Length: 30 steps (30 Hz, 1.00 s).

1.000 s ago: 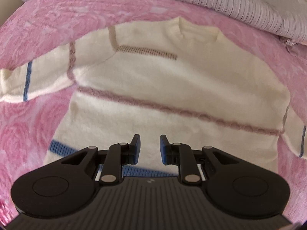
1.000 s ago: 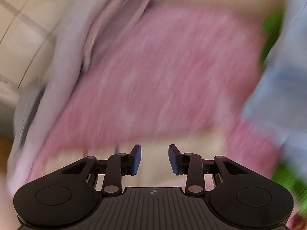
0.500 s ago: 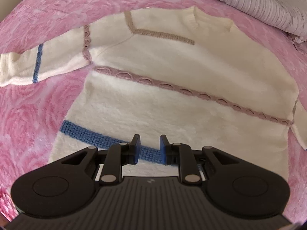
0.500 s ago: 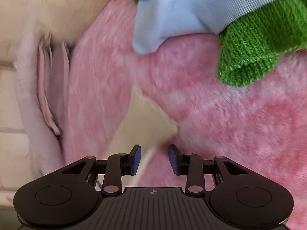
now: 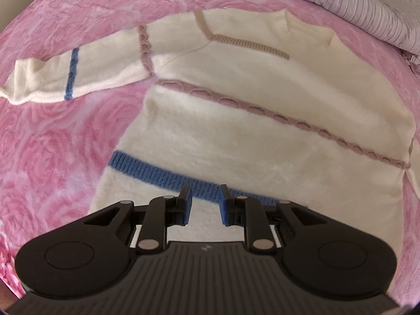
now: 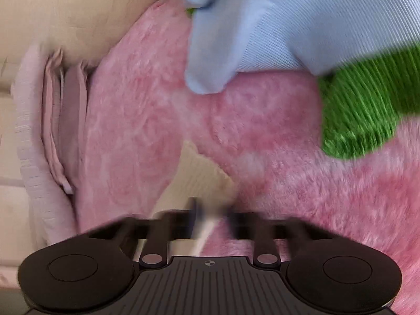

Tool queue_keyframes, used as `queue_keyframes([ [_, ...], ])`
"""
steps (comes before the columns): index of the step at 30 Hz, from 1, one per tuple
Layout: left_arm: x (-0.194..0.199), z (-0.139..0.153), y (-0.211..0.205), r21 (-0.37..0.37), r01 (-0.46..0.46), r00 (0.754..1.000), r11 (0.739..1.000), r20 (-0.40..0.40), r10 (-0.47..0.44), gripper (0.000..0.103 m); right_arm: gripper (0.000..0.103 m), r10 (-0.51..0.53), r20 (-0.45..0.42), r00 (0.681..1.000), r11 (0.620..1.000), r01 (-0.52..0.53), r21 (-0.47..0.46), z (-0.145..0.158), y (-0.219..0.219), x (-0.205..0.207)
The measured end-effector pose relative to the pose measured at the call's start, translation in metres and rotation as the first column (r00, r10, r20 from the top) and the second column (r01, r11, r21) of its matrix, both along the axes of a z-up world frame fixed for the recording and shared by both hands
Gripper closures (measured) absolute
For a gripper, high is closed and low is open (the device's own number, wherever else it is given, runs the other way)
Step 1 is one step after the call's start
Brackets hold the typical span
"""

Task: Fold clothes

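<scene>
A cream knit sweater (image 5: 249, 120) with a blue band, a mauve cable stripe and a tan stripe lies spread flat on a pink rose-patterned blanket (image 5: 60, 136), its left sleeve stretched out to the left. My left gripper (image 5: 204, 202) is open and empty, above the sweater's hem near the blue band. In the right wrist view a cream sleeve end (image 6: 202, 181) lies on the blanket (image 6: 288, 183), right in front of my right gripper (image 6: 212, 215). That gripper is open and blurred by motion; nothing is clamped in it.
A folded lilac ribbed garment (image 5: 367, 2) lies beyond the sweater's collar. In the right wrist view a light blue garment (image 6: 288, 26) and a green knit (image 6: 367, 105) lie at the upper right. Folded pale pink cloth (image 6: 52, 136) lies along the blanket's left edge.
The left gripper has drawn back and up, so the sweater's left sleeve and hem band now show. The right gripper swung over the blanket and closed in on the sleeve end.
</scene>
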State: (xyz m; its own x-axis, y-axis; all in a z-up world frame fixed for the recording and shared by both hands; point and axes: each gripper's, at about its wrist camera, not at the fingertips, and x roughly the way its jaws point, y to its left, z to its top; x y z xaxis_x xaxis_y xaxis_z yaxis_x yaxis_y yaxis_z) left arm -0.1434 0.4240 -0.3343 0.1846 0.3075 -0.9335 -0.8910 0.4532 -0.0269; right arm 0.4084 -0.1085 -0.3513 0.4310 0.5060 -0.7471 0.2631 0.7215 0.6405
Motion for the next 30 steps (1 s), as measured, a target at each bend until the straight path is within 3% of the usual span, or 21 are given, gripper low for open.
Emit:
queue_keyframes([
  [4,-0.018,0.002,0.004,0.014,-0.003,1.000,1.000,-0.017,0.003,0.085,0.097,0.080,0.159,0.984,0.981,-0.049,-0.190,0.025,0.004,0.001],
  [7,-0.035,0.001,0.010,0.006,-0.024,0.999,1.000,-0.037,0.024,0.085,0.091,0.163,0.062,0.985,0.941,-0.136,-0.311,0.010,0.015,0.012],
  [10,-0.052,0.003,0.014,0.010,-0.019,0.999,1.000,-0.049,0.019,0.085,0.070,0.186,0.088,0.979,0.938,-0.150,-0.311,0.023,0.023,0.000],
  [13,-0.073,0.006,0.018,0.009,-0.006,0.998,1.000,-0.055,0.007,0.079,0.065,0.251,0.133,0.959,0.947,-0.215,-0.239,0.042,0.036,-0.031],
  [15,-0.090,0.007,0.020,0.002,0.000,0.999,1.000,-0.048,0.000,0.078,0.064,0.373,0.127,0.919,0.917,-0.344,-0.203,0.049,0.052,-0.070],
  [18,-0.119,0.002,0.023,-0.038,0.005,1.000,0.999,-0.010,-0.005,0.077,0.064,0.581,0.059,0.812,0.809,-0.567,-0.158,0.044,0.081,-0.142],
  [21,-0.149,-0.004,0.025,-0.083,0.011,0.999,0.997,0.032,-0.008,0.077,0.064,0.694,-0.010,0.720,0.714,-0.690,-0.121,0.031,0.100,-0.219],
  [22,-0.159,-0.006,0.026,-0.098,0.013,0.999,0.995,0.046,-0.009,0.077,0.064,0.710,-0.029,0.704,0.697,-0.708,-0.117,0.027,0.103,-0.240],
  [26,-0.195,-0.015,0.026,-0.168,0.023,0.993,0.986,0.115,-0.004,0.074,0.064,0.677,-0.072,0.733,0.724,-0.680,-0.118,0.017,0.098,-0.302],
  [30,-0.217,-0.027,0.021,-0.273,0.014,0.979,0.962,0.199,0.042,0.074,0.064,0.642,-0.046,0.766,0.748,-0.638,-0.183,0.022,0.096,-0.329],
])
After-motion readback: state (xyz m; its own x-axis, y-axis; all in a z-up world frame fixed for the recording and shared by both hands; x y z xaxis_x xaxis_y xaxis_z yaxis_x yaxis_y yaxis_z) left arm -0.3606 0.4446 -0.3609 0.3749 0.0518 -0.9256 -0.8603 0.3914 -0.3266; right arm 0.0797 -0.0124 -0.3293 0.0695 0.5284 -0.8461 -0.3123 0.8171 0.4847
